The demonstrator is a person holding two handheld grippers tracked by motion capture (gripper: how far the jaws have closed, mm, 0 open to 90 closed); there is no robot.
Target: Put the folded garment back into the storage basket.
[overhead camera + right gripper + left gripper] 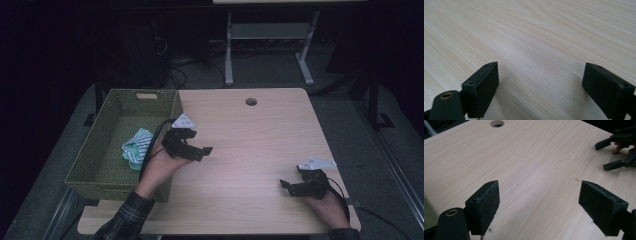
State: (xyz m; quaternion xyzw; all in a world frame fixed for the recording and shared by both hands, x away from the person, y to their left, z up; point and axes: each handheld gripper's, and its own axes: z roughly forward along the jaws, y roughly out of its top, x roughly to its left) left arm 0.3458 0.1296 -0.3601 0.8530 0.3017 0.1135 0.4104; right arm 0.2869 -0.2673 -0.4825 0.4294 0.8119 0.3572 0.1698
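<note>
Between the jaws of the left gripper (192, 145) nothing is held; the jaws are spread wide, and bare wood grain is seen between the pads (486, 202) in the left gripper view. This gripper is positioned over the bench (250, 150), just beside the right wall of the green woven basket (95, 165), with its jaws directed toward the bench centre. The nearest item, a folded cloth with green and white stripes (137, 148), is located inside the basket on its floor, near the right wall. Its long axis is seen to run from near left to far right, toward the left gripper. The right gripper (295, 186) is held near the front right edge of the bench, well apart from the basket; its jaws are likewise spread wide and empty, directed leftward.
</note>
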